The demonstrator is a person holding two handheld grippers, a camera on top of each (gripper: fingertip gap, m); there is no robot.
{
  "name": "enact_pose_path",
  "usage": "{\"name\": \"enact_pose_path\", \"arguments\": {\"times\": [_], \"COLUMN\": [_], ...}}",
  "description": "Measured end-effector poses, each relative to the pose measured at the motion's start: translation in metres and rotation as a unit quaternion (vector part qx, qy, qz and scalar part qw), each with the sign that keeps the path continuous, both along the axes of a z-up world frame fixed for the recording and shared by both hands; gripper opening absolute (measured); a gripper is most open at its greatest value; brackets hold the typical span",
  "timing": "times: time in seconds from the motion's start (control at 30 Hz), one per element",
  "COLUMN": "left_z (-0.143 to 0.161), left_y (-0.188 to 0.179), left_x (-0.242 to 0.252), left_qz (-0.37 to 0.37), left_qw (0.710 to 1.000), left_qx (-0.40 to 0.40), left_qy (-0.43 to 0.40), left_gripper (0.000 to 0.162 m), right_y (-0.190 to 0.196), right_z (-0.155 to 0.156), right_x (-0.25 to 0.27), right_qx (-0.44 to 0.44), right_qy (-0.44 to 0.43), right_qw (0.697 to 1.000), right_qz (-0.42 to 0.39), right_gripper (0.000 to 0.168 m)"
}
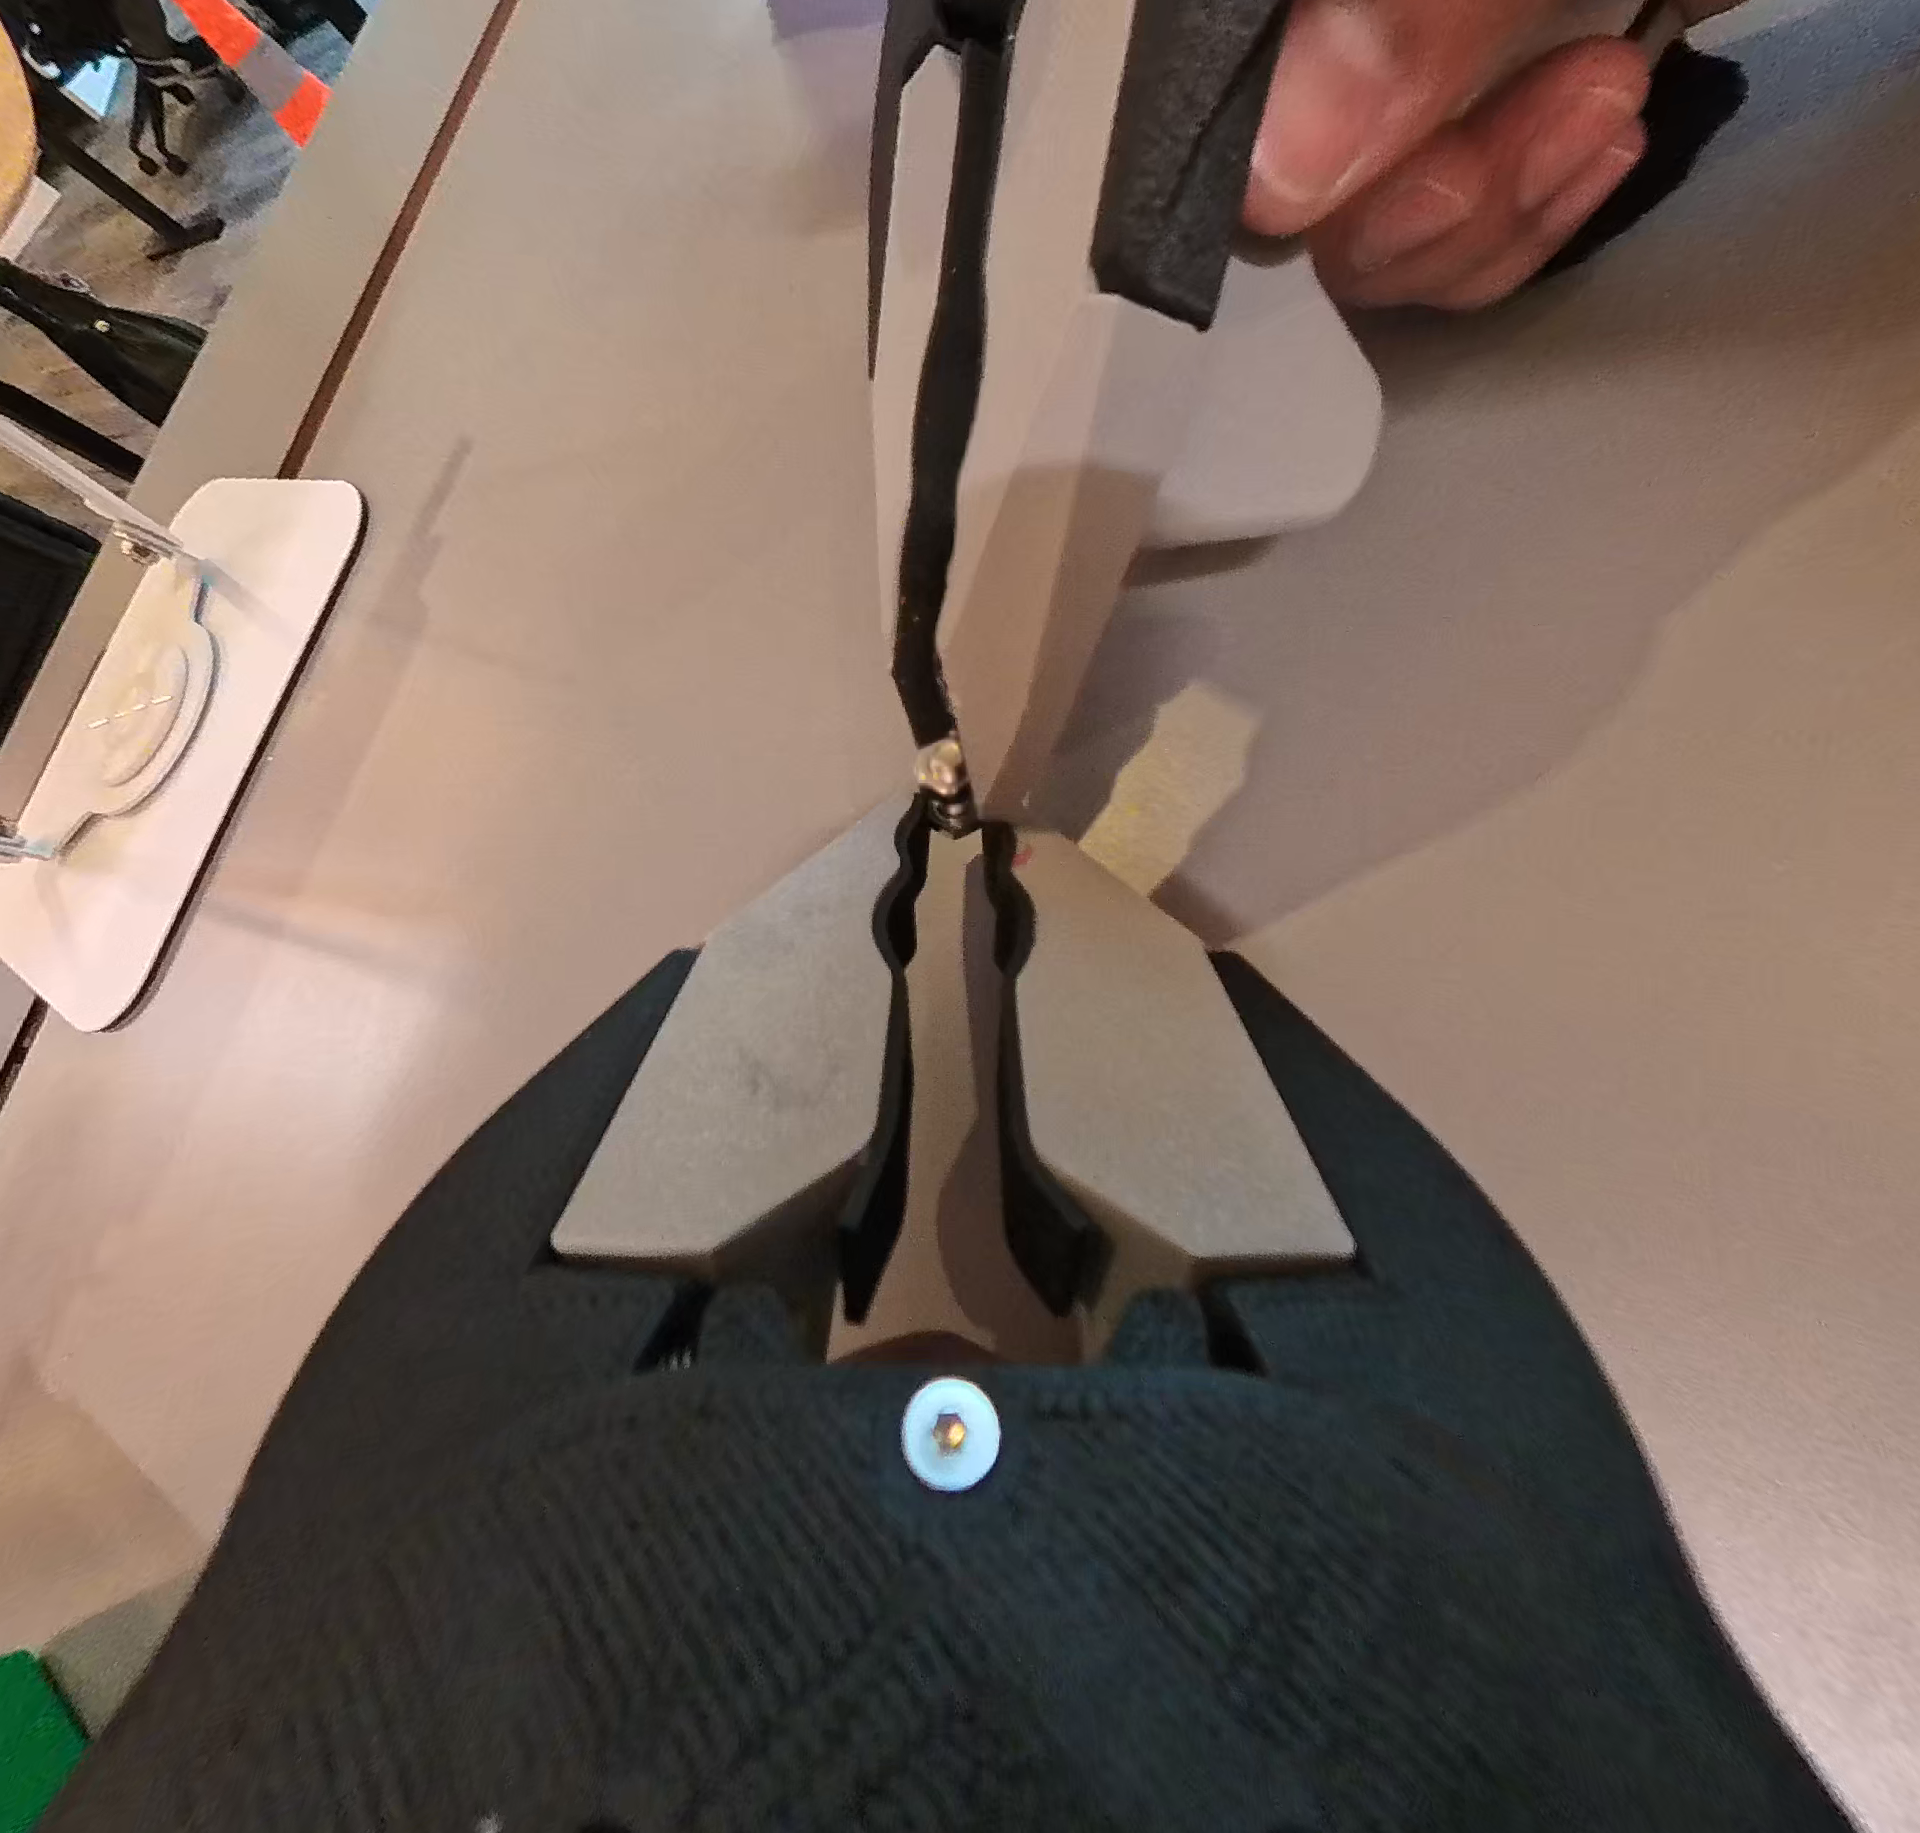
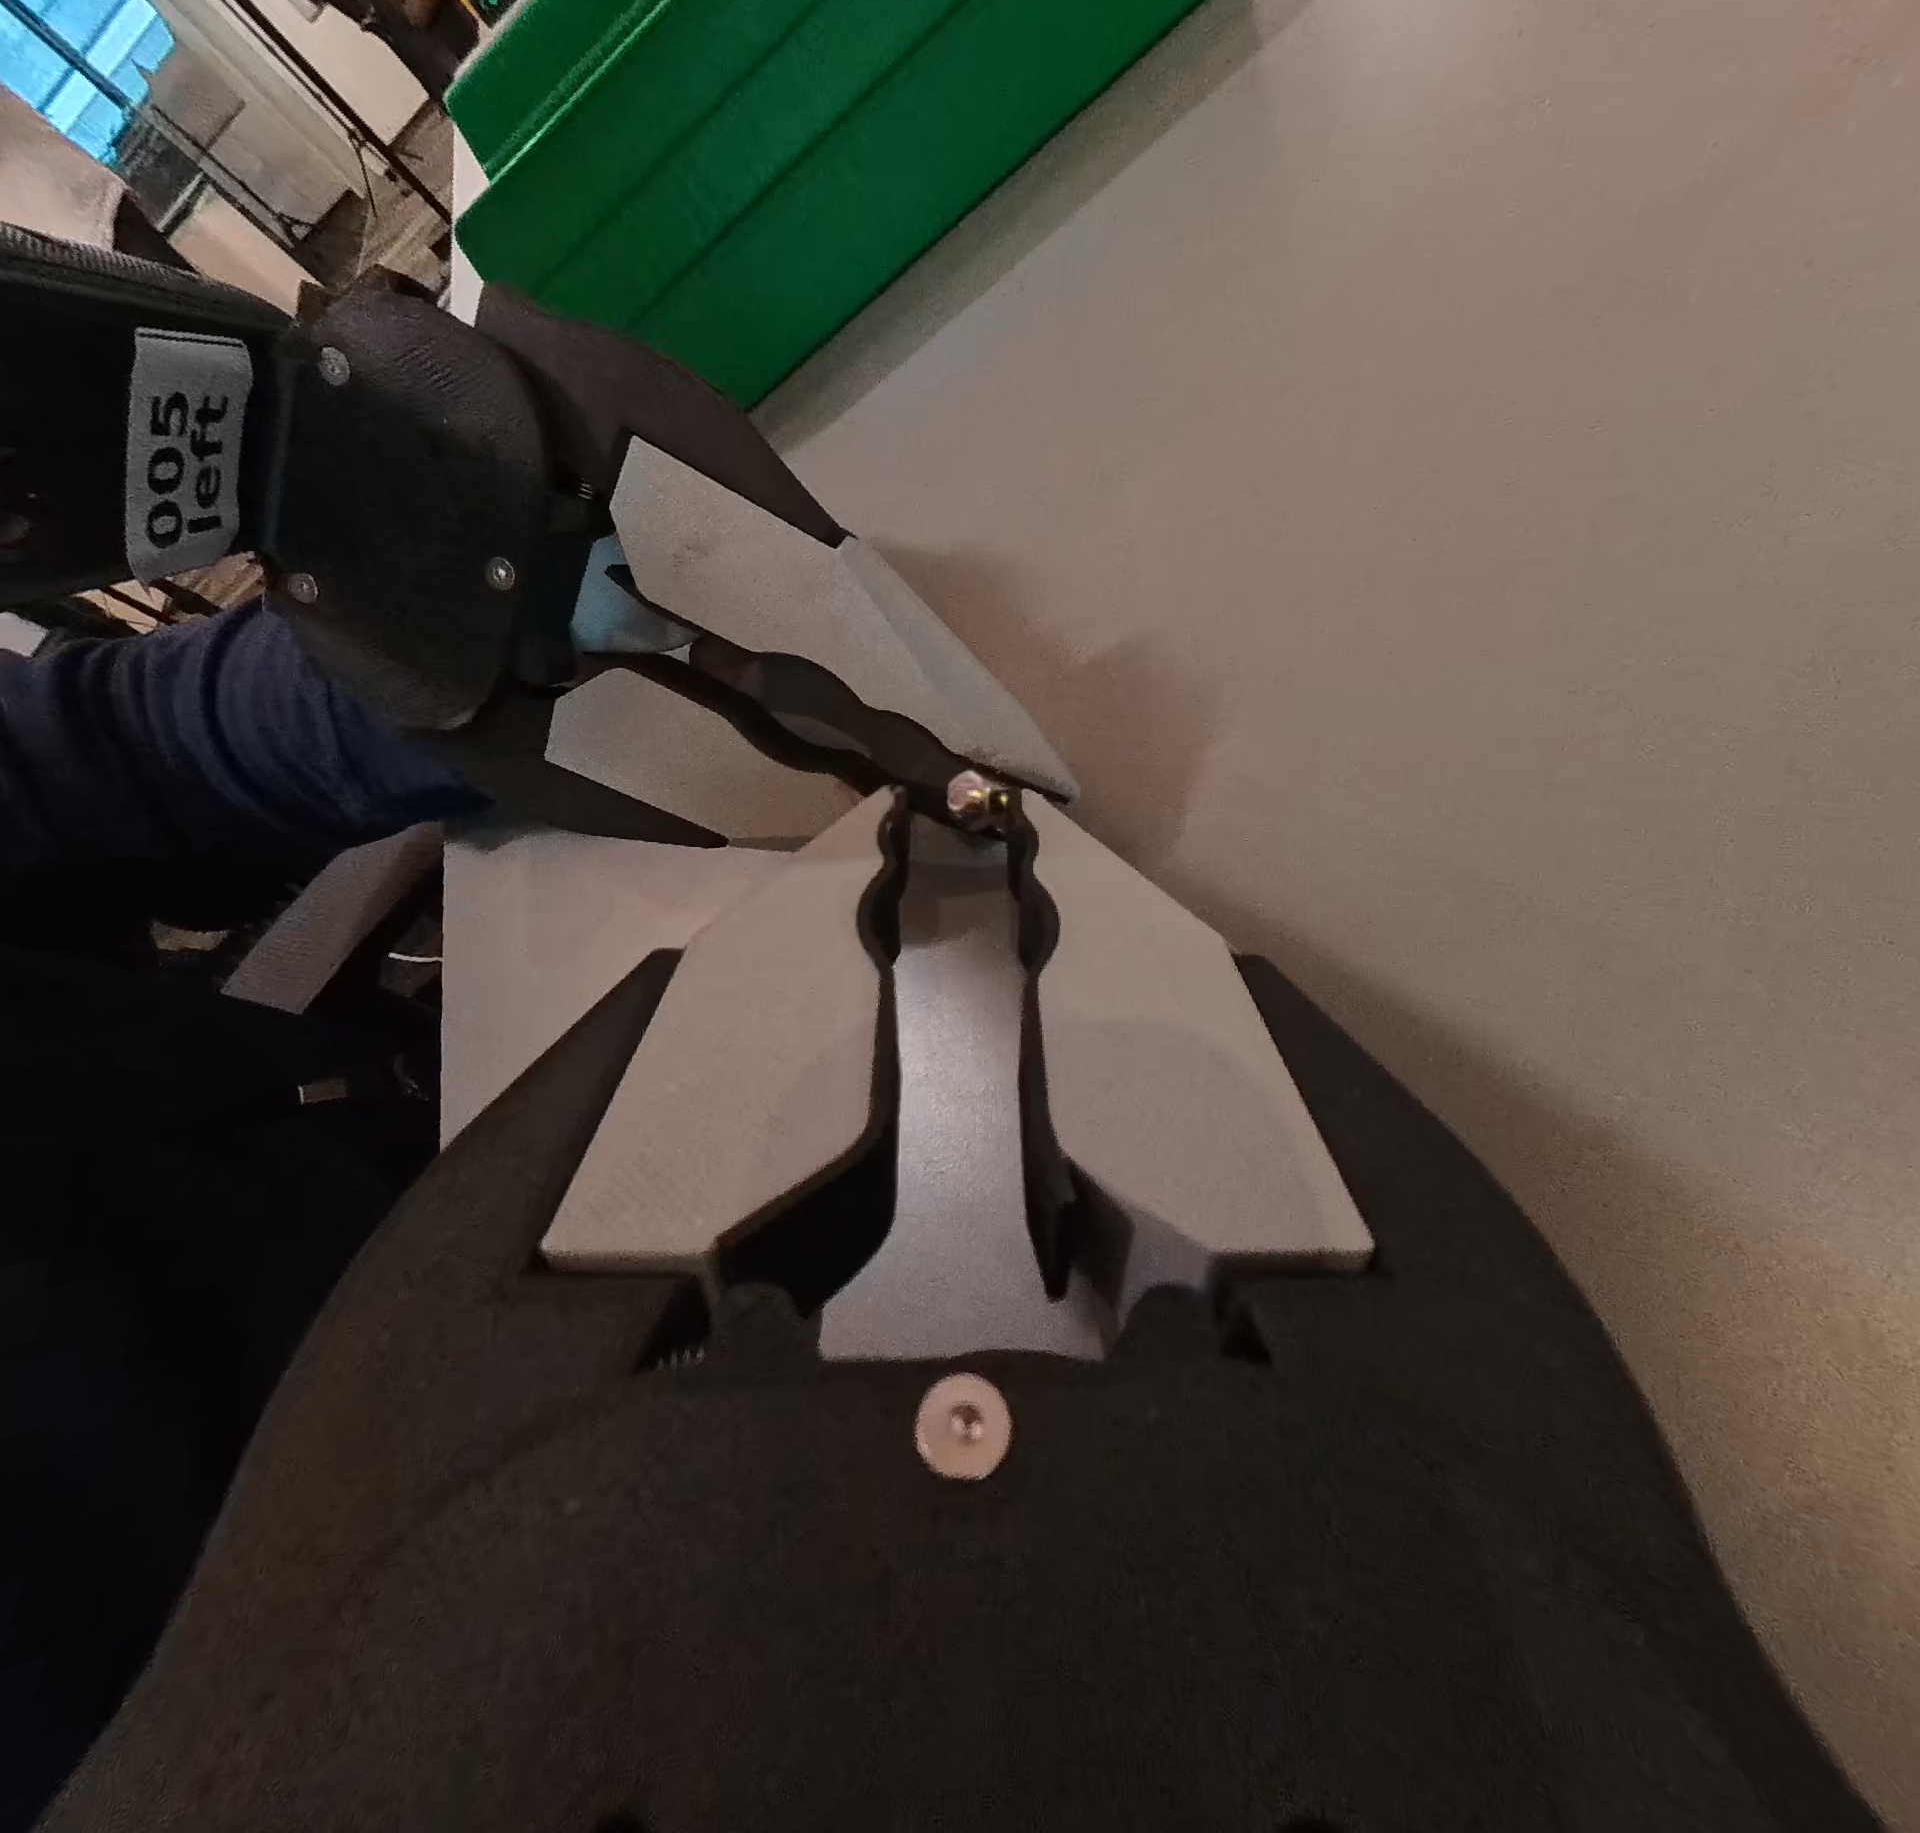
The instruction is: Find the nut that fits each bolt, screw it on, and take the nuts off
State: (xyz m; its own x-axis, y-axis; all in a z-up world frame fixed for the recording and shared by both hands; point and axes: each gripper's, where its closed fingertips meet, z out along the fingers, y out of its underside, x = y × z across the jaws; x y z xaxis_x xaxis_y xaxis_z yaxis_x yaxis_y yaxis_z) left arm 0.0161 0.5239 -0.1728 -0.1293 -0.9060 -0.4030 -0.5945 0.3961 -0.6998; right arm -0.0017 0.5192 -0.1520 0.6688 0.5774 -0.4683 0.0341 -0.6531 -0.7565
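A tiny silver bolt with a nut on it (image 1: pixel 943 784) hangs in the air above the beige table (image 1: pixel 623 381), pinched between both grippers. My left gripper (image 1: pixel 952 827) is shut on the threaded bolt end. My right gripper (image 1: pixel 943 744) comes down from above, held by a hand (image 1: pixel 1455 152), and is shut on the rounded silver nut end. In the right wrist view the same silver piece (image 2: pixel 975 796) sits where my right gripper (image 2: pixel 956 819) meets the left gripper (image 2: pixel 1023 796) coming in from the left. The piece is too small to see its threads clearly.
A white board carrying a clear plastic plate (image 1: pixel 187 744) lies at the table's left edge. A yellow patch (image 1: pixel 1174 786) is on the table behind the grippers. A big green box (image 2: pixel 831 121) stands at the far side. A dark blue sleeve (image 2: pixel 208 734) is at left. Less than 4 cm separates the two grippers' tips.
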Motion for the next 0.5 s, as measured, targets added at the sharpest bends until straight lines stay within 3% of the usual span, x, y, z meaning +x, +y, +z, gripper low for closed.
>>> {"name": "enact_pose_path", "arguments": {"times": [0.07,0.5], "left_z": [0.0,0.0071], "left_y": [0.0,-0.0011], "left_x": [0.0002,0.0034], "left_qz": [0.0,-0.001], "left_qw": [1.0,0.999], "left_qx": [-0.003,-0.027], "left_qy": [-0.001,-0.026], "left_gripper": [0.007,0.008], "right_y": [0.0003,-0.0014], "right_z": [0.0008,0.0075], "right_x": [0.0006,0.0044], "right_qx": [0.002,0.006], "right_qy": [-0.002,0.013], "right_qw": [1.0,1.0], "right_qz": [-0.003,0.0], "right_gripper": [0.008,0.007]}}
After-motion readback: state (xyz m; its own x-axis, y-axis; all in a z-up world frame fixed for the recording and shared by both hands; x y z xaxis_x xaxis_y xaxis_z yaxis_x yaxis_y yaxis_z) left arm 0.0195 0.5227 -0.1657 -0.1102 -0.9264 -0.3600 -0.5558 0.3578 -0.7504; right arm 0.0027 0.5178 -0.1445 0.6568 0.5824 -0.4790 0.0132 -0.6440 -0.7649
